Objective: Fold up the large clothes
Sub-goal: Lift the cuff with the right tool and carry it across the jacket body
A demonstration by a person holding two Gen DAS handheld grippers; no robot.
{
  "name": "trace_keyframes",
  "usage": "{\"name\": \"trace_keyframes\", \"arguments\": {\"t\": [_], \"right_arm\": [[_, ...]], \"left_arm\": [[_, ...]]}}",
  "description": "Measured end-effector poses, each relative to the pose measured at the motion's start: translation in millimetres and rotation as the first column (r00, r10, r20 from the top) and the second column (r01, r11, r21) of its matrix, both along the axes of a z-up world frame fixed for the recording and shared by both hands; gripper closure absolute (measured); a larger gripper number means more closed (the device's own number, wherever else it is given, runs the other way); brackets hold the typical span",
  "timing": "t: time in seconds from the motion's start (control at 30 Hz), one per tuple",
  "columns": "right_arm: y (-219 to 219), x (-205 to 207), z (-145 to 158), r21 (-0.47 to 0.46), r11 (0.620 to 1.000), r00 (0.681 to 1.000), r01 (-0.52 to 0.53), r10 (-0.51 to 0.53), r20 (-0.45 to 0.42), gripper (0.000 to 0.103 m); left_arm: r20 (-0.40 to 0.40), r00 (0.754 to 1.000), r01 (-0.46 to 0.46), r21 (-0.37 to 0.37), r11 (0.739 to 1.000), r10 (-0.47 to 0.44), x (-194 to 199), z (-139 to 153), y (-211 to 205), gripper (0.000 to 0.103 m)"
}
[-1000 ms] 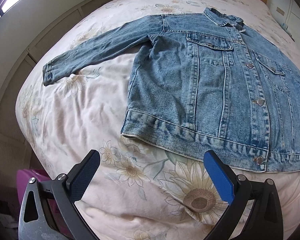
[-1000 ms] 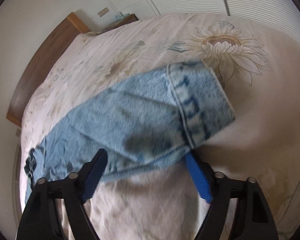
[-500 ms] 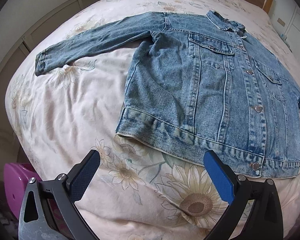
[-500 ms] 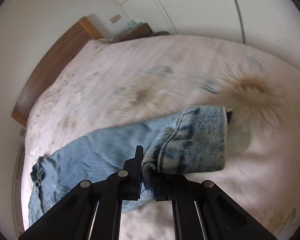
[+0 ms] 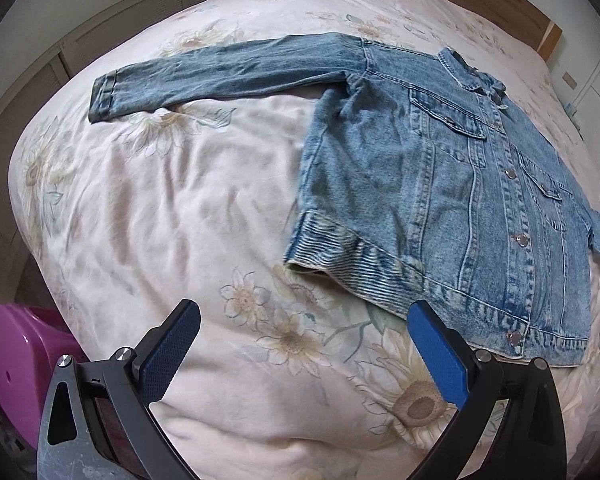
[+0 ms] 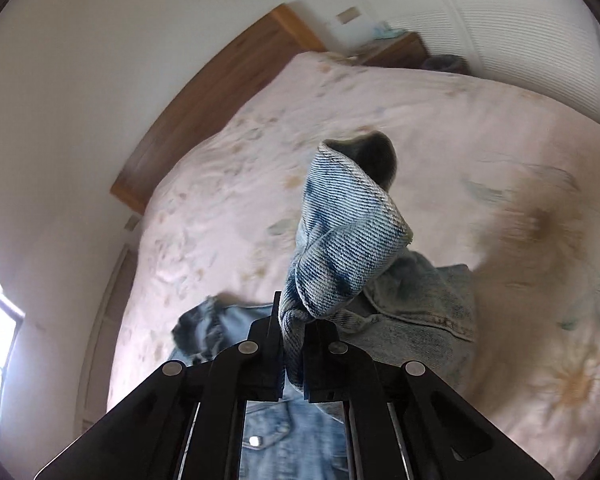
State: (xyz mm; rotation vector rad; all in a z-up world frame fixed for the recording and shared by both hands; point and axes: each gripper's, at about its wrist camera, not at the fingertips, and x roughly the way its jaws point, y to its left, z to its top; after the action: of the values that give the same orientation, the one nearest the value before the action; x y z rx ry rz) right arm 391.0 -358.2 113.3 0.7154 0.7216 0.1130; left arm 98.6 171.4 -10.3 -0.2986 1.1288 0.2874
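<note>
Jacket point(image 5: 440, 184) on bed point(image 5: 180, 208) — sleeve point(image 5: 220, 68) leftward.

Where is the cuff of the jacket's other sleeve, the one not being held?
In the left wrist view the free cuff lies flat at upper left on the bedspread, beside a printed flower, far from the open left gripper.

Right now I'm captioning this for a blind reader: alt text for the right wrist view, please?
The right gripper is shut on the cuff of a denim jacket, lifted above a bed with a pale floral cover. A wooden headboard lies behind.
</note>
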Motion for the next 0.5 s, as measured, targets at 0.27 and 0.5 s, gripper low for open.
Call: {"name": "trace_keyframes", "arguments": {"t": [0.27,0.5], "right_arm": [[130.3,46.0,14.6,0.021,0.98,0.98,-0.197,0.196,0.022,0.098],[230.4,58.8,-15.1,0.03,0.946,0.947,-0.323,0.323,0.008,0.098]], "left_arm": [[-0.001,0.999,-0.047,-0.028,0.999,0.047,-14.4,-8.0,33.3,0.001],[-0.024,0.997,-0.078,-0.047,0.996,0.077,-23.5,-19.5,54.0,0.001]]}}
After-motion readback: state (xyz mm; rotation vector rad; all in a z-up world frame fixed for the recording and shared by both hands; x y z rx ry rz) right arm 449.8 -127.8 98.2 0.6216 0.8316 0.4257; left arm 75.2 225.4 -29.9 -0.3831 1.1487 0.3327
